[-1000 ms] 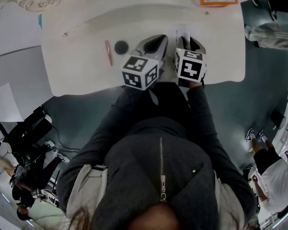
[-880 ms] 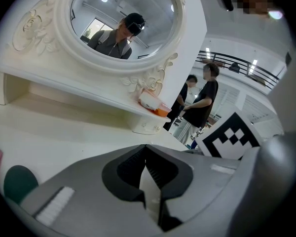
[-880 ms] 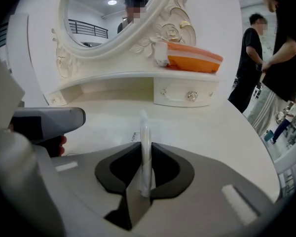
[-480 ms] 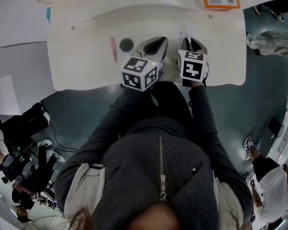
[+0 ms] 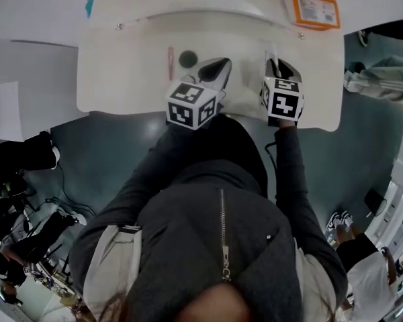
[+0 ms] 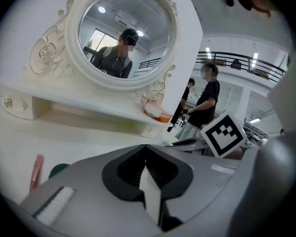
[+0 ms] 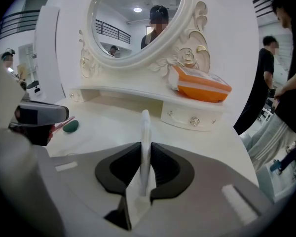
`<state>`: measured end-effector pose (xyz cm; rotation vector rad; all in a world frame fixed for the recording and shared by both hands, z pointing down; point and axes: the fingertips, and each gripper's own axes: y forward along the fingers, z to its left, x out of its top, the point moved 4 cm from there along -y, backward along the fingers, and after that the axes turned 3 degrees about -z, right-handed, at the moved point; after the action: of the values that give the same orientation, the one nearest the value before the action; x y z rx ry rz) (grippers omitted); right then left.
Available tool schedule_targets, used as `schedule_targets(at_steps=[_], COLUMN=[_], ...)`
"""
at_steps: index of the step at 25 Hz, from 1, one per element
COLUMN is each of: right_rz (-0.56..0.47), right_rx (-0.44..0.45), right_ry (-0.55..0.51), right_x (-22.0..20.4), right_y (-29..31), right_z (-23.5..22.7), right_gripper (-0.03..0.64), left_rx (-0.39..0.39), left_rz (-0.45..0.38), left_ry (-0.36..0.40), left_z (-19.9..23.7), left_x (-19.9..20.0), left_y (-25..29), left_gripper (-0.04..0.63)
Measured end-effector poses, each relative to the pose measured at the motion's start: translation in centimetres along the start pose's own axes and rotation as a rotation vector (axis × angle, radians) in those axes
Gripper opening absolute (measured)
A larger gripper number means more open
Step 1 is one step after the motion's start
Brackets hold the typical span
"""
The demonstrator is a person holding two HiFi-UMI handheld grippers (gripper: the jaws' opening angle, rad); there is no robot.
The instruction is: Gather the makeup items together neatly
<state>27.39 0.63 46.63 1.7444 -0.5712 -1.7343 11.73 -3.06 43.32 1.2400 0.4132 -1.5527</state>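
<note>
since the earlier frame the left tongs have come nearer the puff, and the right tongs have drawn away from them, further right of the puff. the right tongs have just been closing and now stand narrow, clamped on a thin white stick that juts out past the tips. the left tongs are pressed together with nothing between them, just right of the puff. a pink pencil lies just left of the puff on the worktop, close to it but seemingly not touching. an orange pack sits well right of the puff and further back, on the raised shelf.

the main risk looks to be the stick. it is slim and smooth, with much of its length free beyond the pads, so it may swivel or slip out on the way over to the puff. carried in low, its free end could knock the puff away or set the pencil rolling towards the near edge. the left tongs sit in the stick's likely path, so the two tools could clash, and a careless shove from the left tongs would scatter the pair already lying together.
</note>
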Motion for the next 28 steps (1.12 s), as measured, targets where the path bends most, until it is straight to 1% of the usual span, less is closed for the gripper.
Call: schedule_targets(at_steps=[7, 16, 20, 25, 28], right_rz=[-0.029, -0.053, -0.048, -0.053, -0.041], right_rx=[0.067, 0.213, 0.301, 0.455, 0.524], right_ry=[-0.085, -0.256, -0.338, -0.453, -0.505], right_x=[1.4, 3.8, 4.5, 5.4, 5.7], right_y=[-1.4, -2.5, -2.2, -2.0, -1.6], right_z=[1.1, 3.7, 5.9, 9.2, 10.6], right_gripper=[0.067, 0.071, 0.072, 0.084, 0.092], left_rx=[0.03, 0.107, 0.155, 0.218, 0.244], left_rz=[-0.038, -0.091, -0.107, -0.127, -0.134], left_ry=[-0.003, -0.019, -0.043, -0.074, -0.085], left_z=[0.5, 2.1, 3.3, 4.9, 5.8], left_x=[0.7, 1.1, 0.8, 0.6, 0.6], left_y=[-2.1, -4.9, -6.3, -8.0, -8.7], left_gripper=[0.009, 0.009, 0.009, 0.008, 0.009])
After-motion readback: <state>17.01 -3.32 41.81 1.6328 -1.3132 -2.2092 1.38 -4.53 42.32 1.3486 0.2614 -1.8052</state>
